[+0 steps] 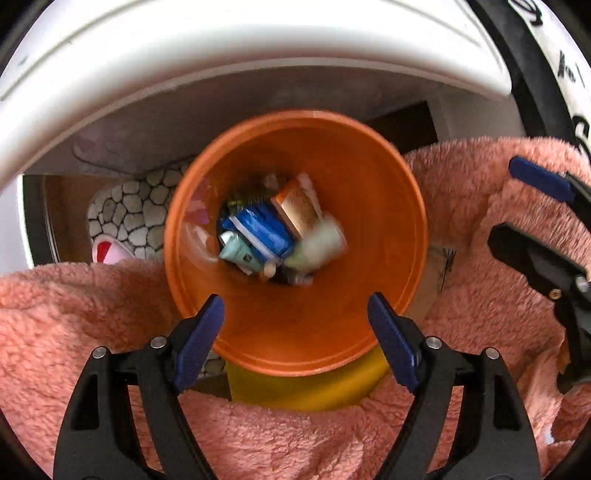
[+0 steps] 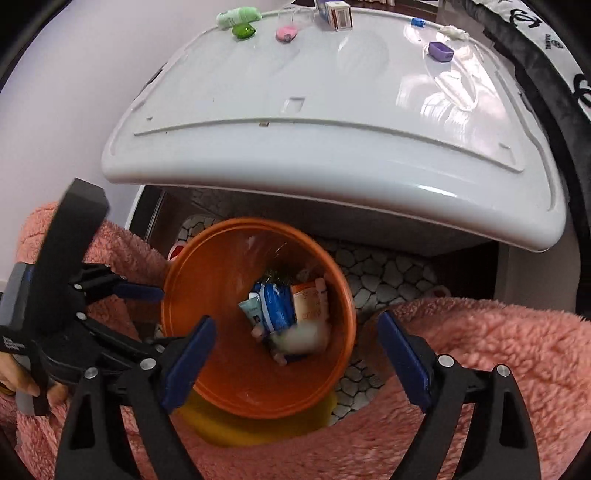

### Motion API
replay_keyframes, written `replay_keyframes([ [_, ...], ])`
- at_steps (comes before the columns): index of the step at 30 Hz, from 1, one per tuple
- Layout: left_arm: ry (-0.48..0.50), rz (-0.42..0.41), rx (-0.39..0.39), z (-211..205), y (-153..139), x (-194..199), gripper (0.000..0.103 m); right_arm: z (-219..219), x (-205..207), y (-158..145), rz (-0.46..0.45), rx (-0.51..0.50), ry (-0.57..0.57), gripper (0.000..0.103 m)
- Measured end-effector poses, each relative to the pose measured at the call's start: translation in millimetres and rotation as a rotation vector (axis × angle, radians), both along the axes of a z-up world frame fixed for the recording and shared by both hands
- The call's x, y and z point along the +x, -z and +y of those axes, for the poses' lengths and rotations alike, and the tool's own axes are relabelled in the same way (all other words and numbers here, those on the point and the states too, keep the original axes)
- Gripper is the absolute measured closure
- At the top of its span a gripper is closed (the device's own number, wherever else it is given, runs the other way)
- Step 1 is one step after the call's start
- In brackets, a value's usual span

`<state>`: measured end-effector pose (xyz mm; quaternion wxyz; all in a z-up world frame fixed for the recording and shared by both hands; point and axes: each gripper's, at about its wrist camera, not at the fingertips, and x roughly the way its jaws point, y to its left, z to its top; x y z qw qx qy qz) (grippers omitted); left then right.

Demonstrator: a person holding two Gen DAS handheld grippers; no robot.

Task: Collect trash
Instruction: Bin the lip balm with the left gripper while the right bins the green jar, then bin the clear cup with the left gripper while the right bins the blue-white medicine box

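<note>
— Pink fleece (image 1: 92,325) fills the foreground on both sides, with a white plastic tabletop (image 2: 332,110) above it and a cobblestone-patterned mat (image 2: 388,273) on the floor beneath. What sits between the fleece folds?

— An orange bin (image 1: 295,325), round and open-topped, on the floor just below the table's front edge. Something yellow (image 1: 306,391) shows under its near rim.

— And the trash?

— At the bottom of the bin: a blue packet (image 1: 258,230), an orange-brown box (image 1: 295,206), a pale teal tube (image 1: 236,254), and a blurred pale green-white piece (image 1: 321,243) on the near side. More items sit at the table's far edge: a green bottle (image 2: 238,16), a green object (image 2: 242,31), a pink one (image 2: 286,34), small boxes (image 2: 334,13) and a purple container (image 2: 440,51).

— How do the grippers stand?

— The left gripper (image 1: 295,343) points down over the bin's near rim, jaws spread wide, nothing between the blue pads. The right gripper (image 2: 295,362) does likewise, wide apart and empty, the bin's mouth showing between its fingers. Each appears at the edge of the other's view. A hand (image 2: 22,384) grips the left one's handle.
</note>
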<state>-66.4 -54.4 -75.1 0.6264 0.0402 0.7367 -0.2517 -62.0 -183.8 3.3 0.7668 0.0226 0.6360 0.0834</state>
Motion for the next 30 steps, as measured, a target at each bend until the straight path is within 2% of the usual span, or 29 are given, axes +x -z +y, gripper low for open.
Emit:
replay_keyframes([
  [3, -0.014, -0.044, -0.001, 3, -10, 1, 0.025, -4, 1, -2, -0.004, 0.012, 0.014, 0.015],
  [6, -0.040, -0.123, -0.002, 7, -27, 12, 0.025, -14, 12, -12, -0.031, 0.014, 0.024, 0.015],
  [10, -0.128, -0.265, -0.017, 20, -61, 44, 0.025, -22, 46, -33, -0.121, -0.006, 0.044, 0.015],
  [12, -0.195, -0.343, -0.027, 30, -78, 64, 0.024, -26, 72, -44, -0.184, -0.016, 0.056, 0.011],
  [13, -0.236, -0.389, -0.025, 36, -85, 75, 0.021, -27, 93, -50, -0.230, -0.018, 0.061, 0.011],
  [15, -0.314, -0.461, -0.019, 47, -96, 93, 0.019, -30, 130, -55, -0.293, -0.036, 0.058, 0.011],
  [16, -0.352, -0.491, -0.023, 52, -101, 102, 0.019, -28, 161, -56, -0.333, -0.044, 0.048, 0.011],
  [18, -0.395, -0.504, -0.055, 60, -106, 116, 0.019, -25, 201, -53, -0.374, -0.060, 0.018, 0.009],
  [20, -0.410, -0.504, -0.074, 65, -107, 125, 0.019, -19, 255, -42, -0.412, -0.118, 0.002, 0.009],
  [25, -0.404, -0.464, -0.059, 65, -94, 141, 0.019, -14, 354, -9, -0.400, -0.185, 0.002, 0.009],
  [27, -0.412, -0.443, -0.067, 69, -88, 145, 0.019, -10, 377, 0, -0.404, -0.216, -0.007, 0.009],
  [28, -0.414, -0.433, -0.069, 71, -87, 150, 0.019, -7, 389, 6, -0.401, -0.250, -0.020, 0.017],
  [29, -0.413, -0.426, -0.067, 71, -85, 154, 0.019, -5, 397, 12, -0.378, -0.269, -0.033, 0.044],
  [30, -0.410, -0.425, -0.066, 71, -83, 156, 0.019, -5, 401, 16, -0.350, -0.251, -0.044, 0.063],
])
